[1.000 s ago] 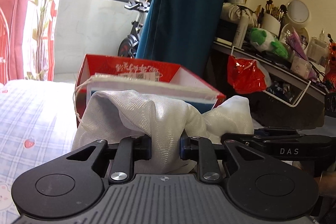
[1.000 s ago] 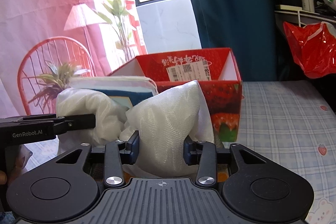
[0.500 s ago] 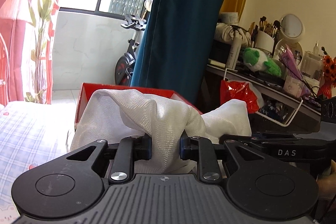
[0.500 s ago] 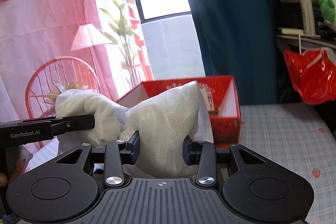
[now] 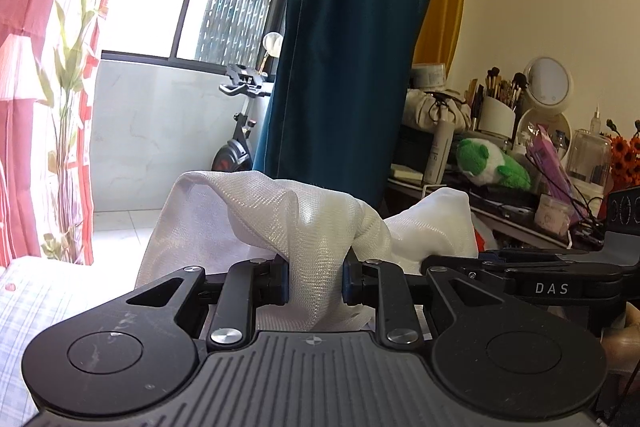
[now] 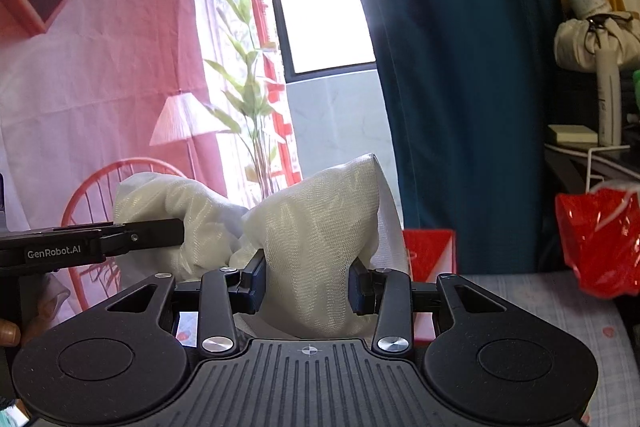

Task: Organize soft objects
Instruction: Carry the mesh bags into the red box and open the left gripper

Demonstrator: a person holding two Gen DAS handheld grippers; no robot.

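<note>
Left view gives me what the right does not: an exercise bike (image 5: 240, 131) by the window, and a cluttered desk (image 5: 500, 215) off to the right with a green plush toy (image 5: 490, 163), a cup of makeup brushes (image 5: 496, 107) and a round mirror (image 5: 548, 83). Right view gives me instead the pink printed curtain (image 6: 100, 67), a corner of the red box (image 6: 430, 253) low behind the fabric, a red plastic bag (image 6: 596, 235) hanging at the right, and the checked bed cover (image 6: 560, 311).

White mesh cloth (image 5: 280, 215) is held up off the bed between both tools. My left tongs (image 5: 314, 281) are clenched on a bunched fold of it; the fabric fills the gap between the pads and billows above and to the left. My right tongs (image 6: 306, 285) grip another bunched fold the same way, the cloth (image 6: 320, 211) rising in a peak just above them.

Each view catches the other tool from the side, its tip buried in the cloth: the right one (image 5: 520, 267) in the left view, the left one (image 6: 100, 239) in the right view.
</note>
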